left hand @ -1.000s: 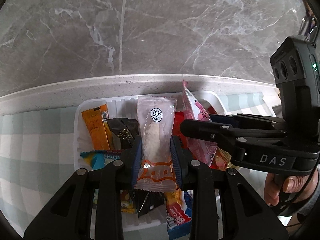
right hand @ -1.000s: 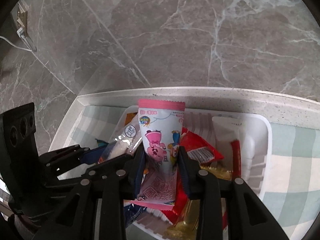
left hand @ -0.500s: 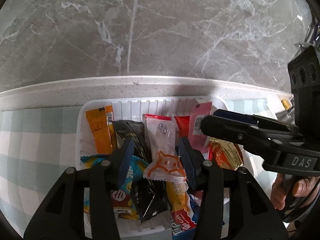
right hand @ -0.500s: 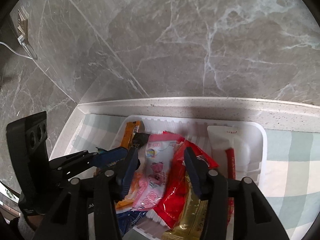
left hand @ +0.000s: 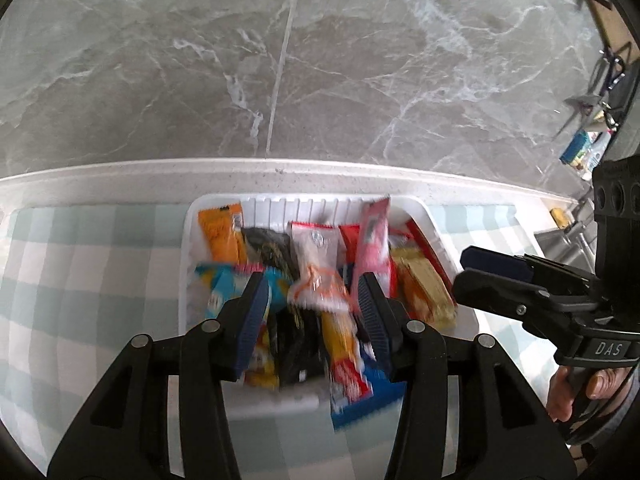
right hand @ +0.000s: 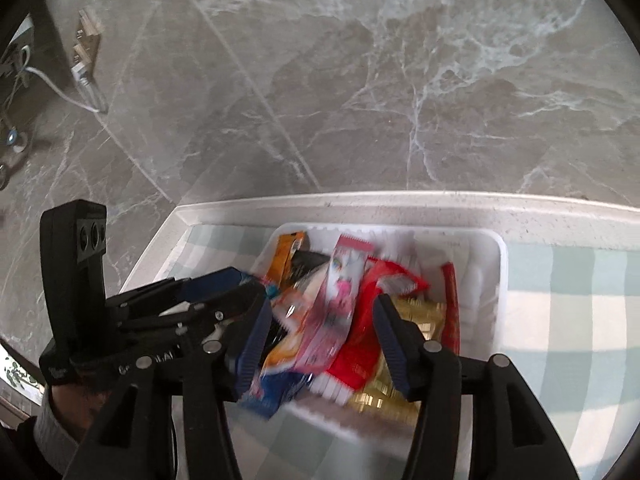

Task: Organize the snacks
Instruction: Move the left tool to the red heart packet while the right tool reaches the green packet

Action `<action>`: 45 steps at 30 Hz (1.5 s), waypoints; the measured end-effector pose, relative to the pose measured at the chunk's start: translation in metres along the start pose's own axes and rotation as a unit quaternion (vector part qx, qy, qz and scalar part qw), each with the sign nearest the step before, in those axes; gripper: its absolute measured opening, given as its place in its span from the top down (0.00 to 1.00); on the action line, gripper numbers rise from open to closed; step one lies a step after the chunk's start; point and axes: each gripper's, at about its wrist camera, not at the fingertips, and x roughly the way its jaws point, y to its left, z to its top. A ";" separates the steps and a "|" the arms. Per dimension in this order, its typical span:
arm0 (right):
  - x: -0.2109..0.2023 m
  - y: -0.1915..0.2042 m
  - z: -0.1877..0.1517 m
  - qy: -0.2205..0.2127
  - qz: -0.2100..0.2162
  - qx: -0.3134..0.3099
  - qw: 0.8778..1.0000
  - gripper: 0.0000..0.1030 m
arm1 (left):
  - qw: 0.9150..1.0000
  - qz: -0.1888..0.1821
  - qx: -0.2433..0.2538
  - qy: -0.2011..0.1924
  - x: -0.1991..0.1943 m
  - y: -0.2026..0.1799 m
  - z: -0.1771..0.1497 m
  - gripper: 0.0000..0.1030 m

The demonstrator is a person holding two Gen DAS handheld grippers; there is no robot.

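From the left wrist, the left claw (left hand: 312, 304) stands parted, empty, above the white tray (left hand: 430, 216) of snacks (left hand: 316, 276); a hand (left hand: 576, 388) shows beside it. From the right wrist, the right claw (right hand: 320, 328) is opening, seemingly gripping nothing, with bare checked desk (right hand: 568, 320) rightward.

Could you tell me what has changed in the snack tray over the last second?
Both grippers let go: the left gripper dropped the clear orange-printed packet and the right gripper, jaws opening, the pink packet. Both packets now lie in the white tray, and both grippers pulled back. The other snacks stayed put.
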 end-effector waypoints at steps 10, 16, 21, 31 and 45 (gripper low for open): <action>-0.029 0.033 -0.069 0.031 0.016 -0.028 0.999 0.42 | 1.000 0.014 0.002 0.014 -0.067 -0.009 -0.081 0.56; -0.033 0.065 -0.122 0.077 0.040 -0.084 0.993 0.41 | 0.999 0.021 -0.017 0.029 -0.097 -0.005 -0.139 0.56; -0.021 0.110 -0.176 0.136 0.043 -0.200 0.969 0.41 | 0.998 0.027 -0.034 0.036 -0.125 0.002 -0.182 0.56; -0.002 0.128 -0.224 0.167 -0.009 -0.293 0.941 0.41 | 0.996 0.038 -0.061 0.045 -0.158 0.008 -0.235 0.56; -0.023 0.066 -0.202 0.129 -0.151 -0.174 0.965 0.39 | 0.997 0.018 0.026 0.072 -0.169 -0.023 -0.264 0.56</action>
